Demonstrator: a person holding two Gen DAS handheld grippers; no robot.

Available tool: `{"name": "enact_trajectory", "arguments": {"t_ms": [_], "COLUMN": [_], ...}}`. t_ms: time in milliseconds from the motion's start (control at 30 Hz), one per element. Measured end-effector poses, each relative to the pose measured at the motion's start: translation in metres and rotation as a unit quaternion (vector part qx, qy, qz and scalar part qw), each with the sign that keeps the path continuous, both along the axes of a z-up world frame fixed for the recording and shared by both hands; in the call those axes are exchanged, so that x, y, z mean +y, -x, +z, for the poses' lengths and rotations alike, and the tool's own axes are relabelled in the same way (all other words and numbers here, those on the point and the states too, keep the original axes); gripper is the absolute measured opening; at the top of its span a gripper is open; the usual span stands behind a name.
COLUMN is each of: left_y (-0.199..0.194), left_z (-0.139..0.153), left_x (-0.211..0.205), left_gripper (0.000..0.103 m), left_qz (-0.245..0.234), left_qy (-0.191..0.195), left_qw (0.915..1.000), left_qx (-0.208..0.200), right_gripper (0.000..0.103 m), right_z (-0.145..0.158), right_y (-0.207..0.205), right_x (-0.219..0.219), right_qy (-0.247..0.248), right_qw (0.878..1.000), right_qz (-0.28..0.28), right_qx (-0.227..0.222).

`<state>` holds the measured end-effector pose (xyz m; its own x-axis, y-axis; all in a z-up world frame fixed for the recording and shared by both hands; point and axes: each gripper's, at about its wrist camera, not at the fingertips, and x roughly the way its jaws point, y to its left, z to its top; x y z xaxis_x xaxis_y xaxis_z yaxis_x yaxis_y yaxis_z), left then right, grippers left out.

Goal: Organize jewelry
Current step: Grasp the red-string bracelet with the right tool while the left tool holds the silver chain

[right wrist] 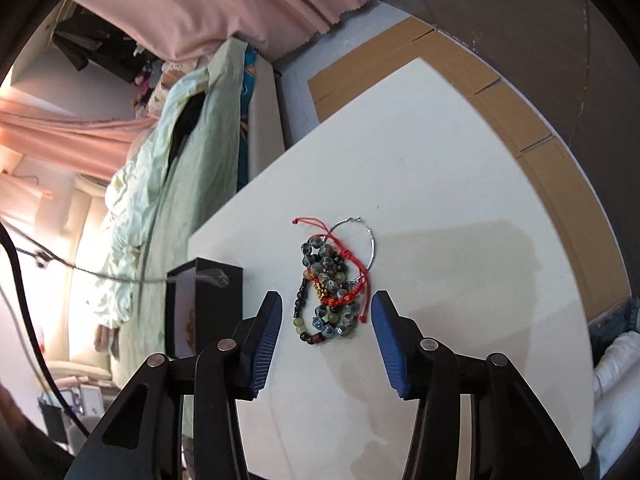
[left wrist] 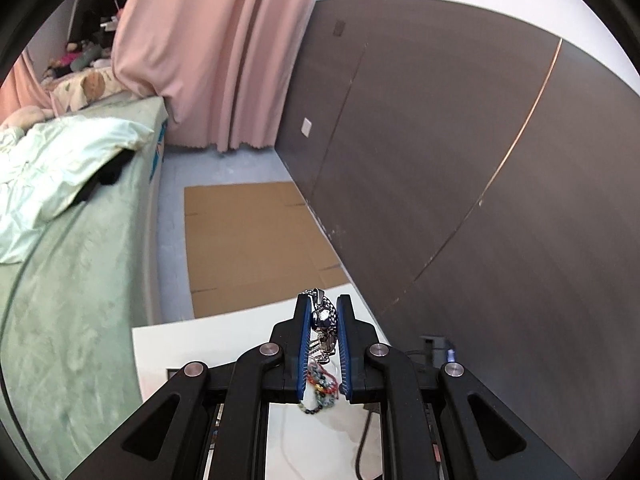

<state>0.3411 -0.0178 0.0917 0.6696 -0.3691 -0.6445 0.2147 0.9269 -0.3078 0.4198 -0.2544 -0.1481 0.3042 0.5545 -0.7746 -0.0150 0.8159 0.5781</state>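
Our left gripper [left wrist: 324, 320] is clenched on a silver metal watch [left wrist: 325, 316]; its case sits pinched between the blue pads, with the link band sticking out past the tips at twelve o'clock and hanging loose below the case at six. We judge this the carry step of sorting; the watch is up off the white table [left wrist: 208, 340], and the beaded pile shows far beneath it.

Our right gripper [right wrist: 326, 316] stands released, its jaws apart on either side of the heap; no pad touches anything yet. The heap lies mid-table: glassy bead bracelets [right wrist: 332, 312], a red cord bracelet [right wrist: 352, 280] looped across them, and a thin silver bangle [right wrist: 370, 240] at two o'clock of the pile, touching the cord. A black jewelry box [right wrist: 204, 304] stands at nine o'clock of the pile, near the table's edge.

What could go wrong: the pieces are tangled, so closing on one strand may drag the cord and bangle along and scatter them; the bangle is thin and flat, and may slip the pads; the watch is held by its smooth round case alone, so a quick swing could let it twist out; the box sits near the edge, and a nudge might tip it off.
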Motion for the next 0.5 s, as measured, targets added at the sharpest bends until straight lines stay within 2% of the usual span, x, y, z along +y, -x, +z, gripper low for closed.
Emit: {"name": "enact_trajectory", "arguments": {"t_ms": [233,333,400,433,500], "left_y": [0.001,0.003,0.006,0.007,0.009], "left_z": [0.011,0.016,0.021,0.023,0.027], "left_x": [0.026,0.035,0.038,0.040,0.041], "left_gripper": [0.013,0.013,0.013,0.013,0.013], "left_qz": [0.021,0.025,0.026,0.026,0.025], "left_qy": [0.006,0.009,0.008,0.007,0.005], "left_qw": [0.9997,0.9995,0.9993,0.9993,0.9992], "left_qx": [-0.015,-0.019,-0.024,-0.026,-0.030], "right_gripper": [0.039,0.029,0.017,0.017,0.009], "right_z": [-0.015,-0.025,-0.030,-0.030,-0.027], "right_y": [-0.009,-0.010,-0.010,-0.009,-0.007], "right_x": [0.013,0.017,0.016,0.017,0.016], "right_qy": [0.039,0.041,0.041,0.037,0.039], "right_qw": [0.999,0.998,0.998,0.998,0.998], "right_qz": [-0.007,-0.015,-0.020,-0.025,-0.030], "right_qx": [0.031,0.047,0.053,0.050,0.036]}}
